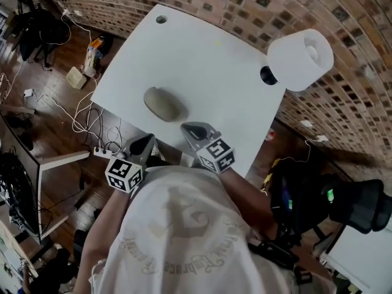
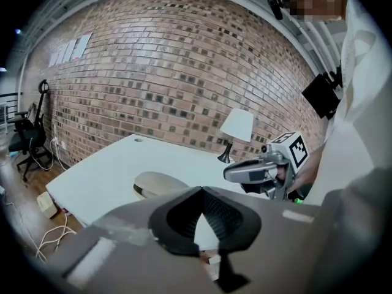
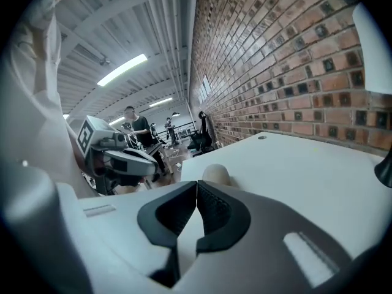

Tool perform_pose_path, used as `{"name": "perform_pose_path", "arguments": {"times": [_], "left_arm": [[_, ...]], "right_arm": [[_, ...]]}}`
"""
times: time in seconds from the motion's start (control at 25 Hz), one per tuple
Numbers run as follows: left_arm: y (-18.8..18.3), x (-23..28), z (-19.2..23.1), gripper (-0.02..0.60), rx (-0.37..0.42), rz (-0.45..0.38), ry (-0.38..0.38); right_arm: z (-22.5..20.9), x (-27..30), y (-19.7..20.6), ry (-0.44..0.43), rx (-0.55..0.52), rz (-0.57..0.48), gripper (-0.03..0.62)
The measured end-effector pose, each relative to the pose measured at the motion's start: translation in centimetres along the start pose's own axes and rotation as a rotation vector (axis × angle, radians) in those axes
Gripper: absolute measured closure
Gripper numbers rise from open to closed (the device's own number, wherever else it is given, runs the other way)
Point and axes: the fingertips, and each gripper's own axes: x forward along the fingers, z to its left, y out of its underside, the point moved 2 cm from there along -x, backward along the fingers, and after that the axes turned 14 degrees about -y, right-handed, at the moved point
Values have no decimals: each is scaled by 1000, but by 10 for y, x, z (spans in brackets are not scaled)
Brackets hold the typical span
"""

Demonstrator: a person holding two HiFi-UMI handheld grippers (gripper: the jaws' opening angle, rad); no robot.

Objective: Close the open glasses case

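A beige oval glasses case lies with its lid down on the white table, near the front edge. My left gripper hovers at the table's near edge, left of and behind the case, jaws shut and empty. My right gripper is just right of the case, also shut with nothing held. In the left gripper view the case sits beyond the closed jaws, with the right gripper to its right. In the right gripper view the case peeks over the closed jaws, and the left gripper is at left.
A white-shaded lamp stands at the table's far right corner. A cable hole marks the far left corner. A brick wall runs behind the table. Cables and a power strip lie on the wooden floor to the left.
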Motion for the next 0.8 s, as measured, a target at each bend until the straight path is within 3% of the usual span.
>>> {"name": "perform_pose_path", "arguments": {"times": [0.6,0.8], "left_arm": [[-1,-25,-7,577,43,-64,74],[10,-52,10,577,26,-70,88]], "right_arm": [[43,-13,-8,62,-18,-58,586],[72,2,0,84,7,-69,586]]}}
